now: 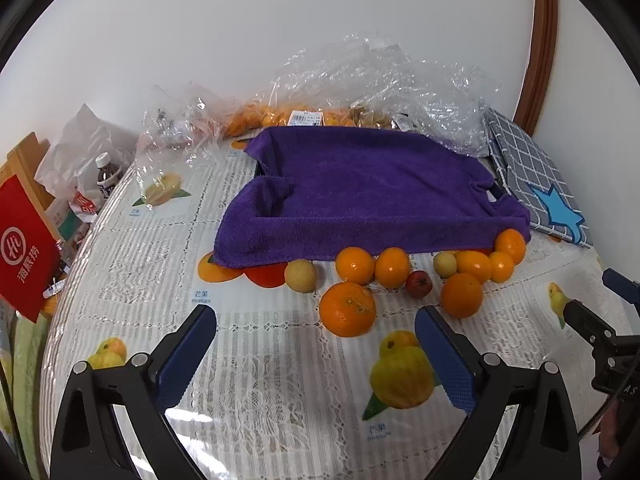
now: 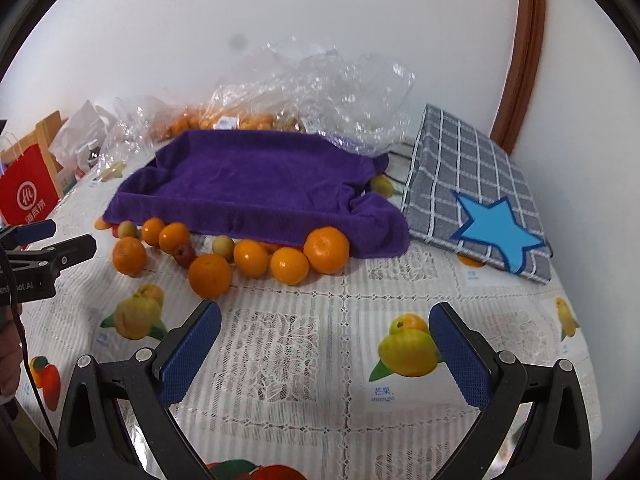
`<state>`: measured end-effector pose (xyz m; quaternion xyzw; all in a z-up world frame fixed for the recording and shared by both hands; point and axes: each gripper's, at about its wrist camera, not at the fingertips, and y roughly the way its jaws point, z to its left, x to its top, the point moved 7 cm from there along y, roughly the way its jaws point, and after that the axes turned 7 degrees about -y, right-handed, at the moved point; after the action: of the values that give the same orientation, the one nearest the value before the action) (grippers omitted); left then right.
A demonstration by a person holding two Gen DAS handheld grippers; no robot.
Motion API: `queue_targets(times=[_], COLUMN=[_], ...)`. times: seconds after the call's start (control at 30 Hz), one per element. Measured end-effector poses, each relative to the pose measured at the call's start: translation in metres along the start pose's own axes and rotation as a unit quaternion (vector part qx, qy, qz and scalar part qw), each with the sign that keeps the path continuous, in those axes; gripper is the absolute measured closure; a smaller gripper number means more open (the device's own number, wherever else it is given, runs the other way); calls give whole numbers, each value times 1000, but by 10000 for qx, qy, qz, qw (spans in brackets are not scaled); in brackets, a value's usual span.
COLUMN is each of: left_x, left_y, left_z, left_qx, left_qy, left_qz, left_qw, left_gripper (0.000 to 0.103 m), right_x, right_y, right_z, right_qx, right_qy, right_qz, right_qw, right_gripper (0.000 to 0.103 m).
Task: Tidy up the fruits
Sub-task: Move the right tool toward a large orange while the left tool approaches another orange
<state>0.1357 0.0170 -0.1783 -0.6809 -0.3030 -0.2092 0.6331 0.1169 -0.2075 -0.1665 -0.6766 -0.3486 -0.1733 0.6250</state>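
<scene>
Left wrist view: left gripper (image 1: 316, 330) and right gripper (image 2: 325, 326), both wide and empty, above lace tablecloth (image 1: 248, 360); oranges (image 1: 347, 309) just ahead beside purple towel (image 1: 360, 192); white wall (image 1: 280, 20) beyond.

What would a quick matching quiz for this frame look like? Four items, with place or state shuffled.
Items:
1. purple towel
2. small dark red fruit
3. grey checked cloth with blue star
4. left hand-held gripper

Place or state:
A. open, holding nothing
B. among the oranges in front of the towel
C. draped over a tray
D. to the right of the towel

Pairs: 1-C, 2-B, 3-D, 4-A
</scene>
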Motion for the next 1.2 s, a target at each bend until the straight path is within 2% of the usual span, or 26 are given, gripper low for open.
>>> queue_targets(times=[0.17,0.37,0.47,0.6,1.1,1.2], left_x=[2,4,5,6,8,8], left_y=[11,19,21,23,31,32], left_z=[5,11,14,16,17,19], left_qx=[-42,-86,-77,-78,-76,-75], left_qy=[-56,-110,-95,-82,-44,-67], left_qz=[64,100,95,95,188,215], left_qw=[10000,9999,9999,9999,9998,9997], left_gripper=[6,8,8,10,16,19], right_x=[-1,2,2,2,7,8], right_y=[19,35,42,49,56,58], right_z=[-2,-1,1,4,4,4], right_qx=[152,422,505,522,474,488], right_qy=[126,311,345,313,285,309], right_qz=[266,398,498,611,534,505], right_qw=[9995,9978,9969,9963,9970,9970], right_gripper=[7,8,14,15,19,20])
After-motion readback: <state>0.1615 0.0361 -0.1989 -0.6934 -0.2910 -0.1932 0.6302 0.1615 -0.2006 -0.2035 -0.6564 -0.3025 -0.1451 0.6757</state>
